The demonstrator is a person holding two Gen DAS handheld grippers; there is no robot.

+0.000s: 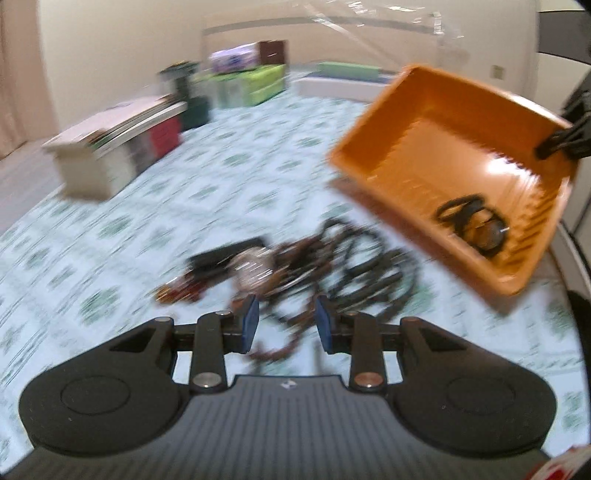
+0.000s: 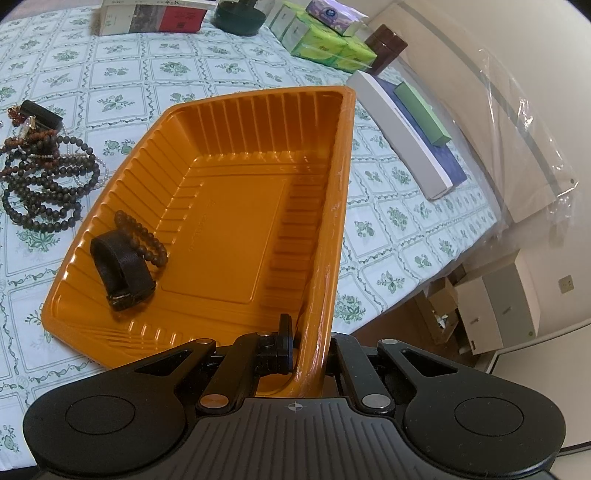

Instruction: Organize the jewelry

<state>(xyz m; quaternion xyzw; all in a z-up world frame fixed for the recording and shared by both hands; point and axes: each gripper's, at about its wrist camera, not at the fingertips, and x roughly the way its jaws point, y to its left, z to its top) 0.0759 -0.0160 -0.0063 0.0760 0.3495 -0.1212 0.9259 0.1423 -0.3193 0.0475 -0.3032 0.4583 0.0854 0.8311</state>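
An orange plastic tray (image 2: 229,206) is tilted above the flowered tablecloth, and my right gripper (image 2: 310,332) is shut on its near rim. The right gripper (image 1: 565,140) also shows at the tray's (image 1: 424,122) far corner. Inside the tray lie a black strap (image 2: 118,266) and a dark bead bracelet (image 2: 142,236). A tangle of dark and brown bead necklaces (image 1: 351,258) lies on the cloth beside a small black box (image 1: 225,254). My left gripper (image 1: 286,304) hovers just in front of this pile (image 2: 44,177), its jaws apart with nothing pressed between the blue pads. The left view is blurred.
At the table's far side stand a stack of books (image 2: 151,16), a dark bowl (image 2: 240,16), green tissue boxes (image 2: 325,44) and a brown jar (image 2: 388,46). A flat white box (image 2: 402,133) with a green box (image 2: 421,110) lies along the right edge. Cardboard boxes stand on the floor beyond.
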